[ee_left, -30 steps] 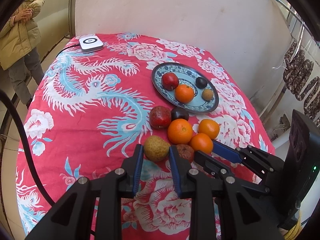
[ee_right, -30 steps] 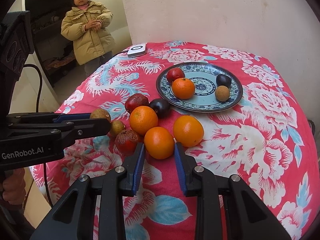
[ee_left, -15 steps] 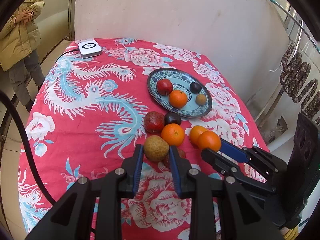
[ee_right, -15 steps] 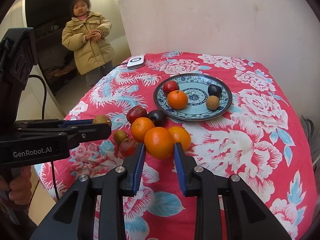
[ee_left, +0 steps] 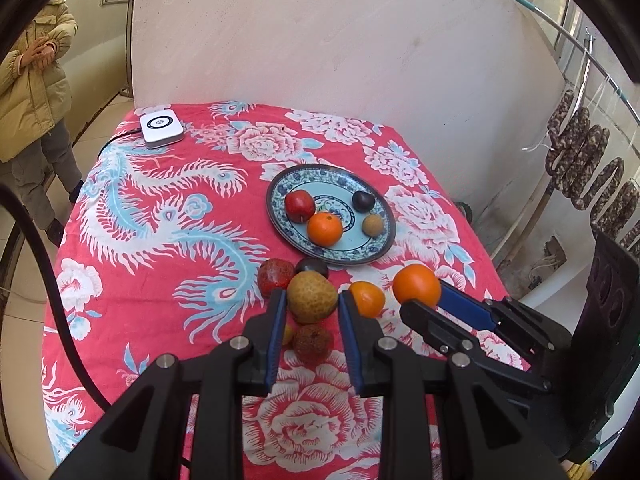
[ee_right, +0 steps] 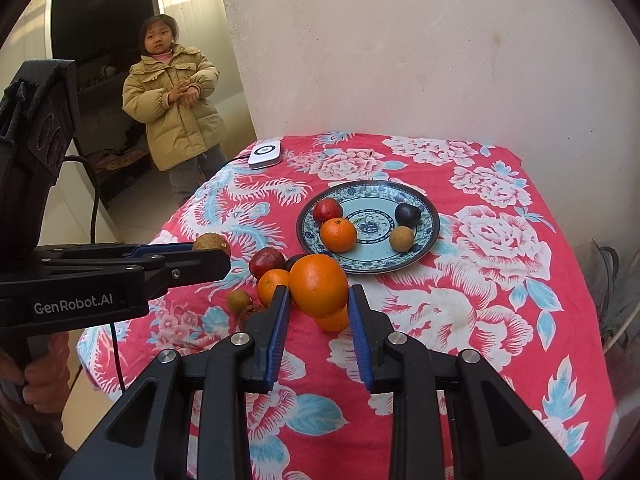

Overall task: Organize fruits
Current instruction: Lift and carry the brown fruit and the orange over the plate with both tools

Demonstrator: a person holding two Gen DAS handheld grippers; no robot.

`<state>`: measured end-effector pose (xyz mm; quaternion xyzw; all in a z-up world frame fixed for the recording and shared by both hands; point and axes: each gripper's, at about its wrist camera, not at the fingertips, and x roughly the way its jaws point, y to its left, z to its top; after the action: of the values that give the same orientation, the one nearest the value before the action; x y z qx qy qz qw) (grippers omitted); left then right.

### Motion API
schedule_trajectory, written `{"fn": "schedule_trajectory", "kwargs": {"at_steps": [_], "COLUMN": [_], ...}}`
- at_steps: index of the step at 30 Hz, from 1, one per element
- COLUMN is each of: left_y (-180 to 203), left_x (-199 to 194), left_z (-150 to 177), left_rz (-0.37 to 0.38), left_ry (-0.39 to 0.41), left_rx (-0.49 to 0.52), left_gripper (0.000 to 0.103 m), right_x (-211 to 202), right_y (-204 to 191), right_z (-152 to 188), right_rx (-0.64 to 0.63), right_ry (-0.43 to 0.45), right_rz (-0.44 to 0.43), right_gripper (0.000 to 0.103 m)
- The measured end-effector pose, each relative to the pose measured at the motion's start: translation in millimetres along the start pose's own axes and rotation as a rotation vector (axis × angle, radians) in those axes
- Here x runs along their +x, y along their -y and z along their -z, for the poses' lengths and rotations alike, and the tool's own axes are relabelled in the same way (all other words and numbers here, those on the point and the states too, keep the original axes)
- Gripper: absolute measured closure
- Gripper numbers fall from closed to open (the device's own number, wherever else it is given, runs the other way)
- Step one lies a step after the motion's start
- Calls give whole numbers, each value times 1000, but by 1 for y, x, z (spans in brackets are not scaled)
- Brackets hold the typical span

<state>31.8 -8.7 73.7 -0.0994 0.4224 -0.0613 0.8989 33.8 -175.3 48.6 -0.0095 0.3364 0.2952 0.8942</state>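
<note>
While you stood at the bench (ee_right: 500, 320), your left hand-held gripper (ee_left: 311, 306) gripped a brown fruit (ee_left: 312, 296) and your right hand-held gripper (ee_right: 319, 300) gripped an orange (ee_right: 318, 284), both above the loose fruits near the plate (ee_right: 428, 240).

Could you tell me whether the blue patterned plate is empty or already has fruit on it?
Not empty: the plate holds four fruits, a red one, an orange, a dark one and a tan one.

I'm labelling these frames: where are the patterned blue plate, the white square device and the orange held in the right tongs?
Patterned blue plate (ee_left: 280, 192): left wrist view, bare rim.
White square device (ee_left: 161, 130): left wrist view, top face.
Orange (ee_right: 318, 285): right wrist view, front skin.
</note>
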Motion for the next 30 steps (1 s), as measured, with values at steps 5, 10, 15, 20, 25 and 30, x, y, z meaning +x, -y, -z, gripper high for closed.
{"fn": "schedule_trajectory", "kwargs": {"at_steps": [5,10,15,20,25,30], "left_y": [5,9,10,13,15,17], "left_x": [1,5,8,9,12,20], "left_z": [-7,-13,-19,-26,-33,-40], "left_rz": [17,26,31,27,24,26], "left_ry": [1,-1,-4,4,11,8], "left_rx": [9,11,6,18,25,34], "left_gripper": [75,75,75,75,75,75], "right_x": [-6,-10,-12,-14,-12,-7], "right_y": [6,12,17,19,19,23], "right_z": [-7,-15,-22,-31,-38,-43], "right_rx": [7,15,23,15,1,-3], "right_ry": [17,32,41,54,57,54], "right_rz": [15,29,47,57,70,82], "right_gripper": [73,73,73,73,73,73]}}
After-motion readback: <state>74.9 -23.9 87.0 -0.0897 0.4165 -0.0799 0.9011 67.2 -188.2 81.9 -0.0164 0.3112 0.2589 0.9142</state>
